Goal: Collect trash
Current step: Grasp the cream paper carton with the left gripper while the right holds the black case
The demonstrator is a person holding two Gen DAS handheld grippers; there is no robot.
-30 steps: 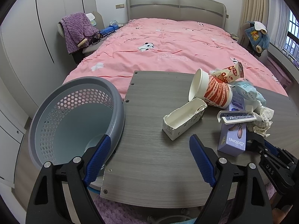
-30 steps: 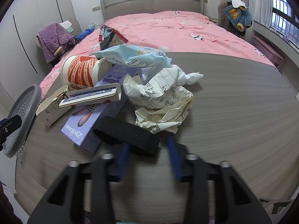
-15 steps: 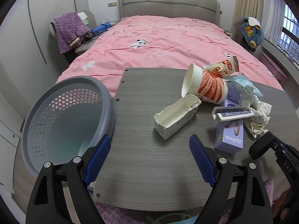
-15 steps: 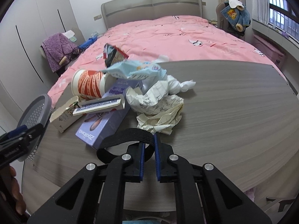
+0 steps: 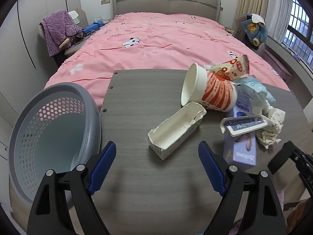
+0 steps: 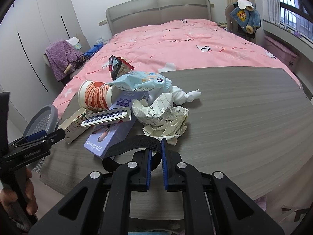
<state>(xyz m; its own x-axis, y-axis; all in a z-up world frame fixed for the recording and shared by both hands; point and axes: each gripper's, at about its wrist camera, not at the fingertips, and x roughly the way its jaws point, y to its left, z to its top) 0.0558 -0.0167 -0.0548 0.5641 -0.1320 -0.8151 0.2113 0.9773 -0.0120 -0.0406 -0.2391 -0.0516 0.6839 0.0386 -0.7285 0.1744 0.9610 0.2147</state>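
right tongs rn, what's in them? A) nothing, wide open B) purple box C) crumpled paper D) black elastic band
D: the right tongs are shut on the black elastic band, whose loop sticks out ahead of the tips, while the crumpled paper and the purple box lie free on the table.

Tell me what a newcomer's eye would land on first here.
First, the pink bed filling the room behind the table. Then the trash heap on the table's right side, led by the tipped orange paper cup. Last, the right tool pinching a black band.
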